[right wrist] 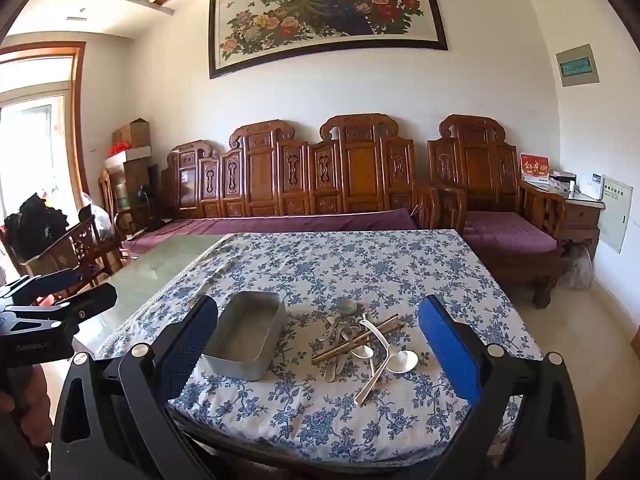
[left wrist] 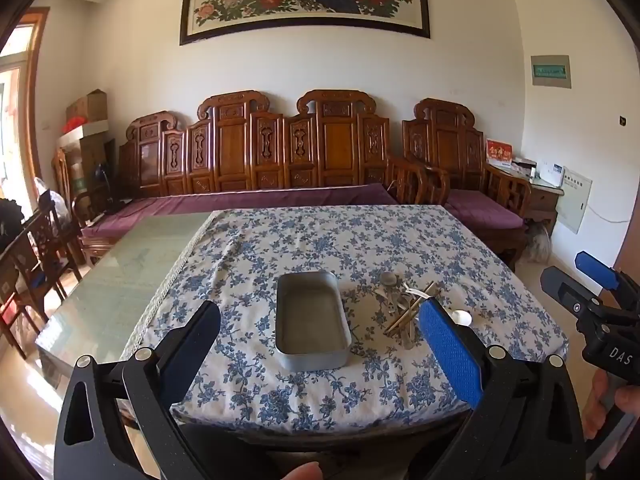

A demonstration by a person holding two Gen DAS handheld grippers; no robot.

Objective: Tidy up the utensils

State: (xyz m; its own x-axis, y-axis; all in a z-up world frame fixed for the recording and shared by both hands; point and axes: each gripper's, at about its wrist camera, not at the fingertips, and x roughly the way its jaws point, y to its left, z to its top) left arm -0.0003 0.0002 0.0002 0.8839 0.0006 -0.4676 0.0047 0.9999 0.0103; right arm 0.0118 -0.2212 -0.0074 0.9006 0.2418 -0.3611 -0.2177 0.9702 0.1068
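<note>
An empty grey metal tray point(left wrist: 312, 320) point(right wrist: 246, 336) lies on the blue-flowered tablecloth point(left wrist: 280, 248) point(right wrist: 400, 264). Right of it sits a heap of utensils point(left wrist: 404, 304) point(right wrist: 360, 336): wooden chopsticks point(right wrist: 356, 338), metal spoons point(right wrist: 346, 308) and white plastic spoons point(right wrist: 400, 360). My left gripper point(left wrist: 320, 340) hangs wide open before the table's near edge, facing the tray, holding nothing. My right gripper point(right wrist: 318, 344) is also wide open and empty, short of the table, framing tray and heap. Each gripper shows at the other view's edge, the right gripper point(left wrist: 576, 280) and the left gripper point(right wrist: 72, 296).
The cloth covers the right part of a glass-topped table point(left wrist: 132, 264) point(right wrist: 160, 264). Behind it stand a carved wooden bench with purple cushions point(left wrist: 260, 200) point(right wrist: 288, 220) and an armchair point(right wrist: 508, 236). Wooden chairs point(left wrist: 36, 248) stand at the left. A hand point(left wrist: 608, 408) holds the right gripper.
</note>
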